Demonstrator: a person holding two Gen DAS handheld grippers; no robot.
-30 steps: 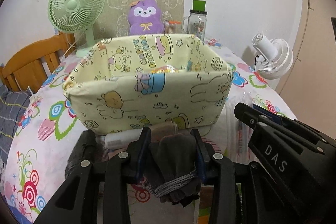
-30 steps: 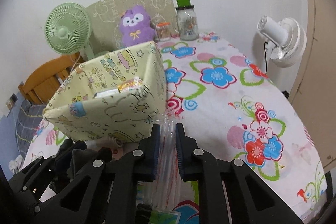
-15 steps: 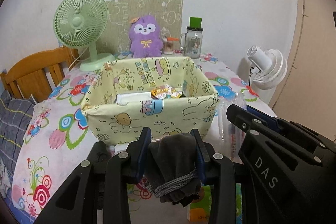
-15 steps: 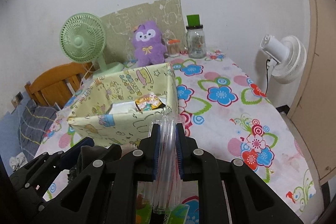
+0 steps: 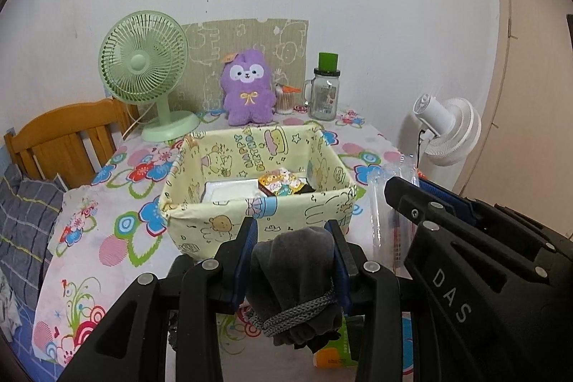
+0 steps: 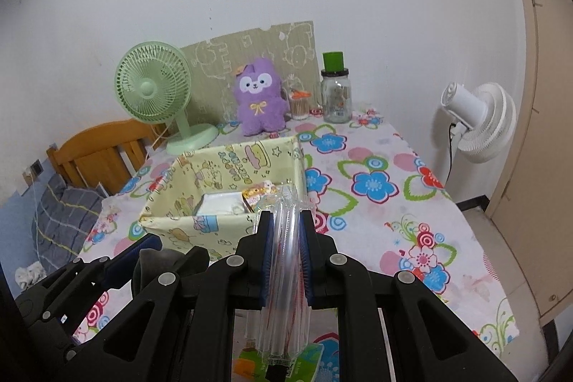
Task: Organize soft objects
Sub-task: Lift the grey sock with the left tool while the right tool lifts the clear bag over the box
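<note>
A: Surface?
B: I see a floral tablecloth (image 6: pixel 376 167) over the table, white wall behind, wooden chair (image 5: pixel 68 138) at left.
A: Tools?
B: My left gripper (image 5: pixel 292 255) is clamped on a grey cloth pouch (image 5: pixel 293 278); my right gripper (image 6: pixel 286 249) is squeezed on a clear plastic sleeve (image 6: pixel 284 278).
A: Where?
B: Both are held above the table, just before the yellow fabric bin (image 5: pixel 258 210). Green fan (image 5: pixel 143 67) and purple plush (image 5: pixel 247 92) stand at the wall.

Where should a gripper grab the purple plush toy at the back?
Grip the purple plush toy across its body, below the face, coming from the front. It sits upright against the board, with a fan and a jar close on either side.
</note>
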